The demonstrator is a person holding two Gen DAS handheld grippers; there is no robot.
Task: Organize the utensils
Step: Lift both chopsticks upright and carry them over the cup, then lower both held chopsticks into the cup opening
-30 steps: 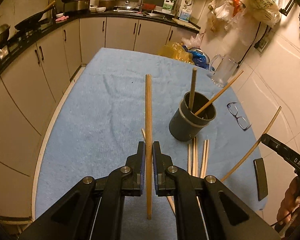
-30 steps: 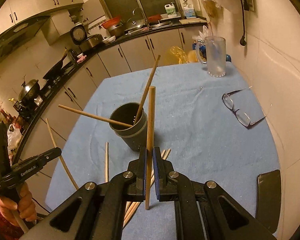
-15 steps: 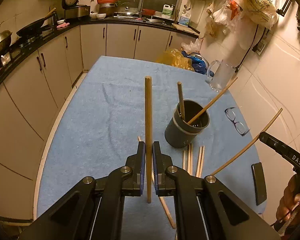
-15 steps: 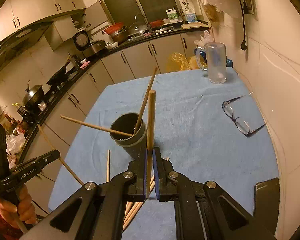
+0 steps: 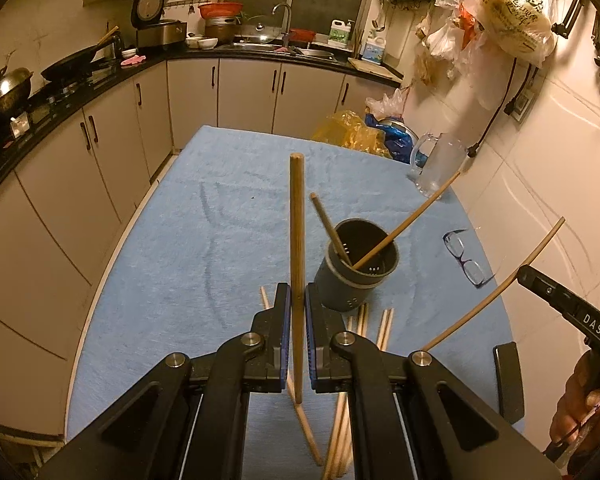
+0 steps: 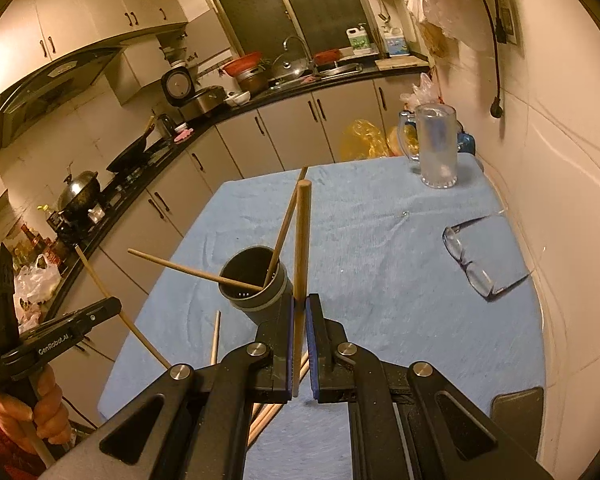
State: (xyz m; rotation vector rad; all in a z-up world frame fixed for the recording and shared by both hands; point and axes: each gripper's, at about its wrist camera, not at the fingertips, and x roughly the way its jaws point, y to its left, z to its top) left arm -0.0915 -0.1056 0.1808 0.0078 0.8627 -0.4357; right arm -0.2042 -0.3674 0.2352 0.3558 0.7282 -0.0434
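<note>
Above the blue cloth (image 5: 172, 264), both my grippers are loaded. Left gripper (image 5: 296, 312): jaws narrow, clamped on one chopstick (image 5: 297, 240), held upright, its lower end below the pads, clear of the cloth. Right gripper (image 6: 300, 320): jaws narrow likewise, pinching a second chopstick (image 6: 302, 240), also near vertical.

Grey holder cup (image 5: 356, 276) stands on the cloth just ahead and right of my left gripper; in the right wrist view the cup (image 6: 256, 284) sits just left of my right jaws. Two chopsticks already lean inside it (image 5: 404, 228). Several more lie loose on the cloth beside the cup's base (image 5: 384, 328).

Step in hand, as I judge it: carry phase, both sticks lifted, neither yet over the rim.

Next move calls for: bring one stick's lower end above the cup mouth, dodge the leaning sticks, lower, then part the jaws. One gripper at a time, or the sticks may clash.
</note>
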